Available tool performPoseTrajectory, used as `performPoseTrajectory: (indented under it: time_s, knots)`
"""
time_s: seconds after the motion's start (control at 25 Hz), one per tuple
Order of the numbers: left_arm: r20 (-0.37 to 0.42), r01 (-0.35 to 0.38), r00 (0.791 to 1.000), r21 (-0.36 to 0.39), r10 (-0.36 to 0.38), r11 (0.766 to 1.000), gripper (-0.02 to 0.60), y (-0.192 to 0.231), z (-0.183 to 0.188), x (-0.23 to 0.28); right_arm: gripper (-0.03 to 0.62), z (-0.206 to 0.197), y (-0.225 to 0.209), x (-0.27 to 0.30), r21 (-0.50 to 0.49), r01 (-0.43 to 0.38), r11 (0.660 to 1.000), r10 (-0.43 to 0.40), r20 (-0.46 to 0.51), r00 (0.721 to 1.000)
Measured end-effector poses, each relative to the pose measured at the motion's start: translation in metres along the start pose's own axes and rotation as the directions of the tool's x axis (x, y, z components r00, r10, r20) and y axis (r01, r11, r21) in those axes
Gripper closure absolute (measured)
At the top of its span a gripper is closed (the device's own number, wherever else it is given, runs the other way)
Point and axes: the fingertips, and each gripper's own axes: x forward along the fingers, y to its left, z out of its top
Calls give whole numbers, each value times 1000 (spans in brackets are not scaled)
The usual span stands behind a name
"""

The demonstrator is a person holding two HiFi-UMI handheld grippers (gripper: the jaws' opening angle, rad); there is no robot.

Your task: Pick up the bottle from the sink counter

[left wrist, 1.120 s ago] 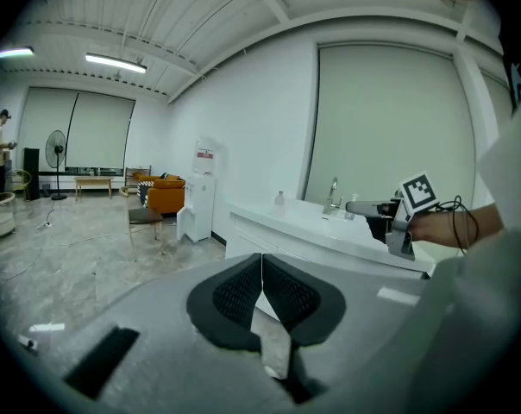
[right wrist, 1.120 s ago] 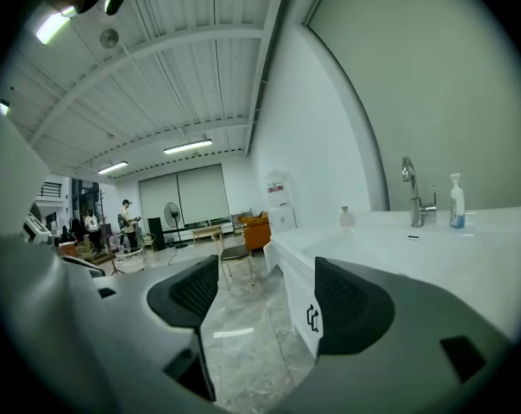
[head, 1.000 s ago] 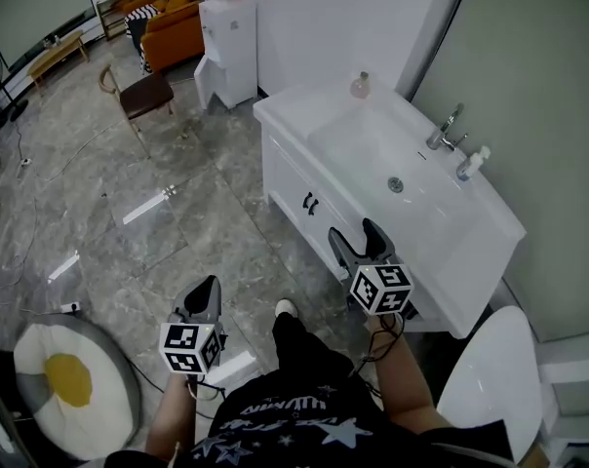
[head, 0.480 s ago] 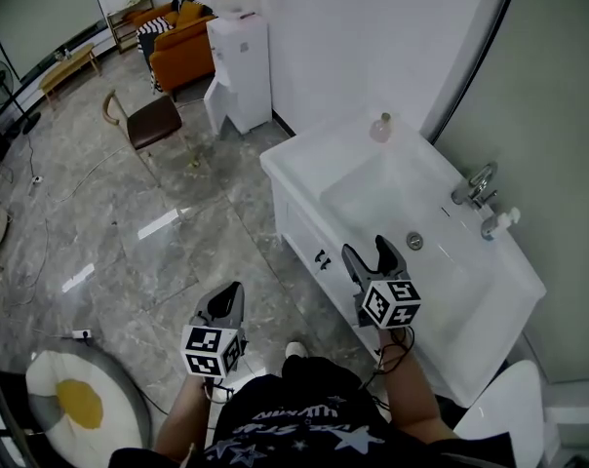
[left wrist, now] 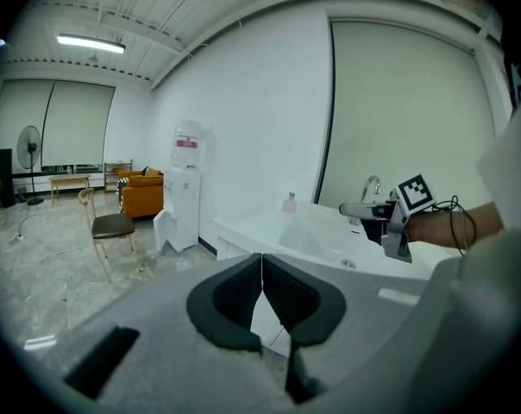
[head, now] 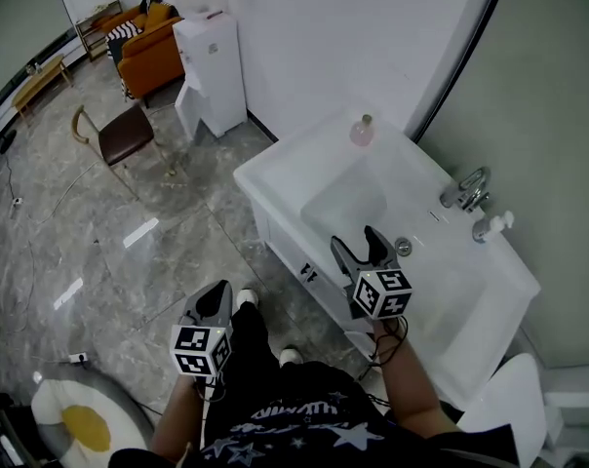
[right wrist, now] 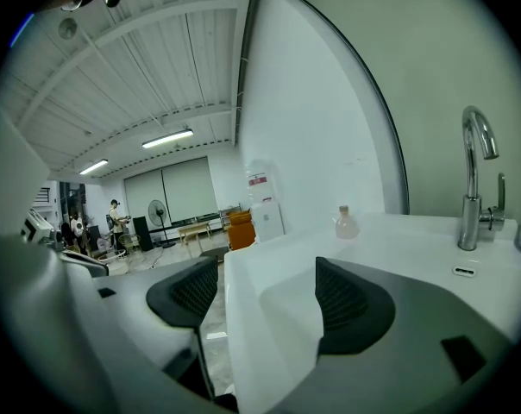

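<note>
Bottle (head: 361, 131): small, pinkish, upright, at the far corner of the sink counter (head: 271, 177), by the white wall and beyond the basin.
Right gripper (head: 361, 247): over the counter's near edge, well apart from the bottle; jaws spread, nothing between them.
Faucet (head: 467, 185): at the counter's back edge.
Left gripper (head: 215, 295): over the floor, off the counter; jaws pressed together, empty.

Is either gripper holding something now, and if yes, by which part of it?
Nothing is held. The left gripper is shut on nothing, the right gripper is open and empty. The pink bottle stands on the sink counter, at its far corner.
</note>
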Motion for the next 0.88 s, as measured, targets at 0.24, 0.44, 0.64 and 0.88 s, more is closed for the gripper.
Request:
performPoseTrajectory:
  time_s: [0.24,0.44,0.64,0.88]
  knots:
    - [-9,97,995,26,-96,995,561,22,25,79,255,11,-37,36,6,107,994,-107,5,994]
    - [-1,203,979,88,-203,975,561,37,75,159,255,31,-68,75,24,207,978,-208,14,978]
    - [1,295,955,104,-297,950,561,41,118,231,255,54,-103,109,30,290,956,-291,19,957]
    - [-44,381,924,145,-379,913,561,50,154,297,255,82,-139,150,50,373,926,-375,20,927]
